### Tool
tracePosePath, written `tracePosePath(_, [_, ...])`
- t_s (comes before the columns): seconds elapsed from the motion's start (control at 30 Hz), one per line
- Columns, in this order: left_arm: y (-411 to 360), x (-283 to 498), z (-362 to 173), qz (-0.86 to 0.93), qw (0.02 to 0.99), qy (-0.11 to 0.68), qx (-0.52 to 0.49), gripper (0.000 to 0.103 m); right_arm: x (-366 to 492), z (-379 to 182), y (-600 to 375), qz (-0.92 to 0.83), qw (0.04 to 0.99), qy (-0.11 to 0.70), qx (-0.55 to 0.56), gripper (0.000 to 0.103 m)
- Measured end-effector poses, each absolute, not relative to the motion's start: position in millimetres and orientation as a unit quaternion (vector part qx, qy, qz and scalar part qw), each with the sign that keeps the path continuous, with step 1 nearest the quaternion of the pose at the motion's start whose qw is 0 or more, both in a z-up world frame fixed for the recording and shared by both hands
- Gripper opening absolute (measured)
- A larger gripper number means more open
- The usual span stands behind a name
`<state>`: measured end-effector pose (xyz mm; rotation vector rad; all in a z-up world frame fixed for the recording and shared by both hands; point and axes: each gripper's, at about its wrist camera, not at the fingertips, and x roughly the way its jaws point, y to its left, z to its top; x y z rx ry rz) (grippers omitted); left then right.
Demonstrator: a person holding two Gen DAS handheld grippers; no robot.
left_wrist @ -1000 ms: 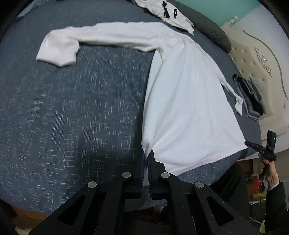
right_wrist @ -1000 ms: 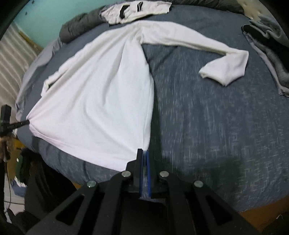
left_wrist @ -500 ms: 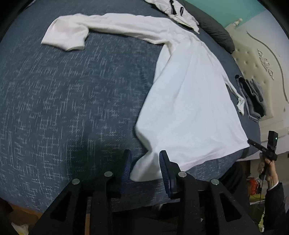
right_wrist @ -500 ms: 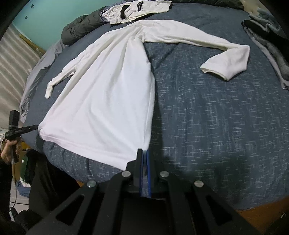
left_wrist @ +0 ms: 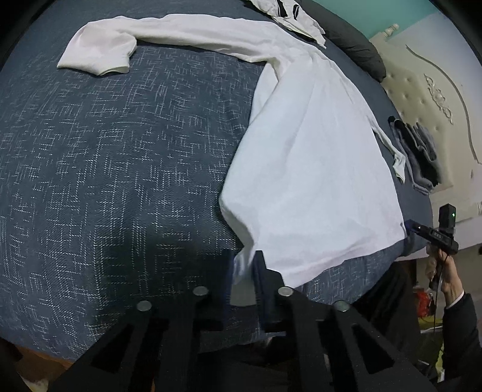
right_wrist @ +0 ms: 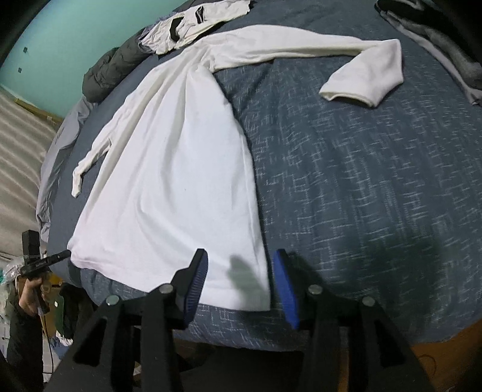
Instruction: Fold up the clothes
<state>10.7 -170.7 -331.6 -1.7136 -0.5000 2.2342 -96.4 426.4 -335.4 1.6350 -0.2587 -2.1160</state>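
A white long-sleeved shirt lies spread flat on the dark blue bed, hem toward me, one sleeve stretched out with its cuff folded back. It also shows in the right wrist view. My left gripper is open, its jaws on either side of the hem's left corner, which lies slack between them. My right gripper is open wide, its blue pads on either side of the hem's right corner, which rests on the bed.
A white and black garment and a dark grey garment lie at the far end of the bed. Grey and black clothes lie by the padded headboard. The bed's near edge is just below both grippers.
Both grippers let go of the hem corners: the left opened about half a second ago, the right only now. The shirt settled flat on the bed.
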Motion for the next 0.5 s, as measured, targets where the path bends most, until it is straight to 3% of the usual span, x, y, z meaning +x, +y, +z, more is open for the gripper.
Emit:
tracePosePath(0.1, [-168, 11, -328, 0.774, 0.144, -0.169, -0.593, 0.003, -95, -341, 422, -0.763, 0.224, -0.078, 0.602, 0.044])
tracePosePath(0.23, [-169, 15, -322, 0.776, 0.149, -0.167, -0.589, 0.002, -90, -337, 421, -0.769, 0.227, -0.055, 0.596, 0.005])
tracePosePath(0.5, [-171, 18, -325, 0.767, 0.147, -0.186, -0.596, 0.003, -87, -305, 450, -0.798, 0.214, -0.044, 0.562, 0.0])
